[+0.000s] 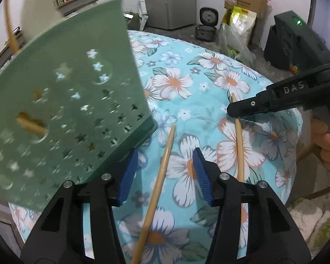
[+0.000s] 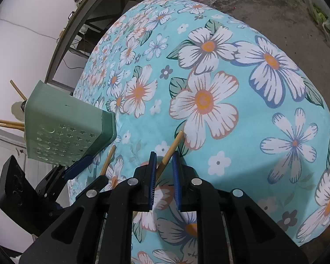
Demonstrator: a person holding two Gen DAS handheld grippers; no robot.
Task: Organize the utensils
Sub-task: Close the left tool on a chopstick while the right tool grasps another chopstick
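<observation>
**Chopsticks to holder: pick-up stage, two sticks on the cloth**

Left gripper (image 1: 165, 171): blue pads apart, straddling one bamboo chopstick (image 1: 158, 189) that lies on the cloth; the pads do not press it. Its left pad sits close against the base of the green holder (image 1: 66, 110).

Right gripper (image 2: 164, 176): jaws narrowed on the second chopstick (image 2: 171, 151), clamped near its far end, tip pointing up the table.

Green perforated utensil holder: tilted, star-shaped cut-outs, several chopsticks already inside, ends showing past its rim.

Floral tablecloth (image 1: 187, 77): covers the round table; no other loose utensils visible.

Step in hand, by judgement: gathering the last two sticks. Next move calls for the left pads to close squarely on their stick, and for the right to lift its stick toward the holder's mouth.
</observation>
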